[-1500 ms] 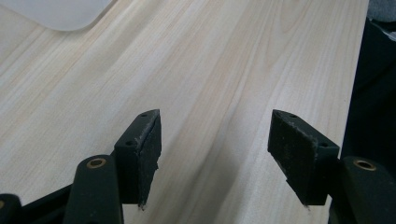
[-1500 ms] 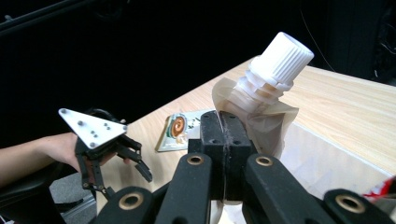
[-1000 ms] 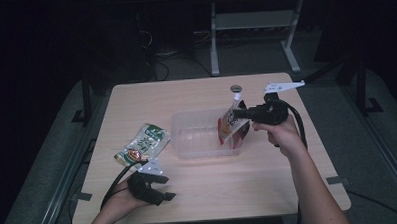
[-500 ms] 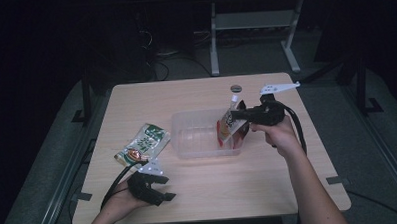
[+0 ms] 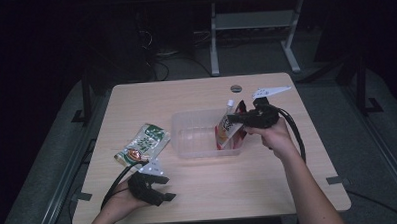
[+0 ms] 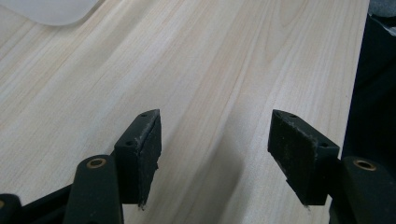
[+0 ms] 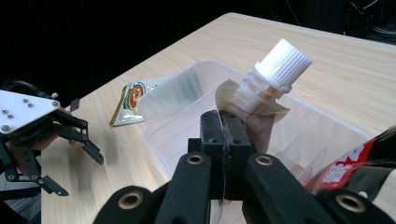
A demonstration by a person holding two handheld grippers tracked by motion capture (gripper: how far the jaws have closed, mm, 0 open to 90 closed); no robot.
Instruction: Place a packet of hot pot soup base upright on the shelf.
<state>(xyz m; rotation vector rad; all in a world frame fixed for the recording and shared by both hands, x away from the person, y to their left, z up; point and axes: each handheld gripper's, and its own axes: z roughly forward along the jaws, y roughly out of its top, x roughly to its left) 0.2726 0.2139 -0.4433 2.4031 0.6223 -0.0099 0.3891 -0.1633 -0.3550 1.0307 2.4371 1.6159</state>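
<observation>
A spouted pouch (image 5: 226,131), red and beige with a white screw cap (image 7: 284,58), hangs tilted over the right end of a clear plastic container (image 5: 197,137). My right gripper (image 5: 233,120) is shut on the pouch's top edge just below the spout (image 7: 223,122). A green snack packet (image 5: 142,143) lies flat on the table left of the container. My left gripper (image 5: 169,188) rests near the table's front edge, below the packet. Its jaws stand open over bare wood (image 6: 215,135), nothing between them.
The light wooden table (image 5: 196,92) has a round grommet (image 5: 235,88) behind the container. A corner of the container (image 6: 51,7) lies beyond my left jaws. The surroundings are dark, with a white stand frame (image 5: 253,25) behind the table.
My right gripper with the pouch has edged slightly left and down toward the container. The left gripper has stayed still.
</observation>
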